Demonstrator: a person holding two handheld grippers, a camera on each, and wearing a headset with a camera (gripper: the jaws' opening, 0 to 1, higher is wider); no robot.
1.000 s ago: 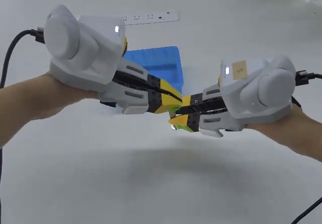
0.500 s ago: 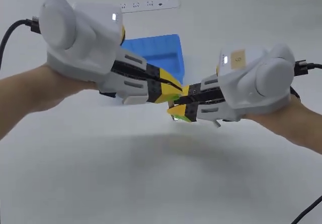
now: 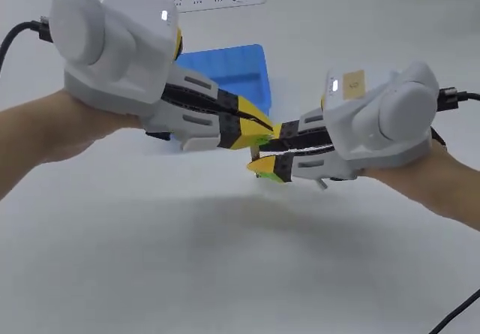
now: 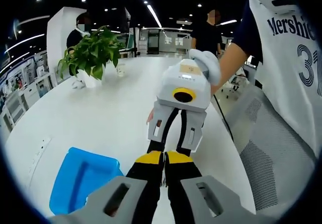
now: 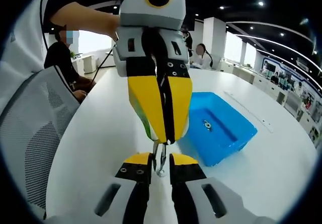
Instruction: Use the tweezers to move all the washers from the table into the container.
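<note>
In the right gripper view the left gripper comes down from the top, shut on thin metal tweezers. The tweezers' tips reach between the close-set jaws of my right gripper, which looks shut on them. A small ring that looks like a washer sits at the tips. Behind stands the blue container with one washer inside. In the head view the left gripper and right gripper meet tip to tip just in front of the container, above the white table.
A white power strip lies on the table beyond the container. A potted plant stands far across the table. A mesh chair and people are at the table's edge. Black cables trail from both grippers.
Both grippers stay joined tip to tip and have risen slightly. The picture has shifted a little with the head. Nothing was let go.
</note>
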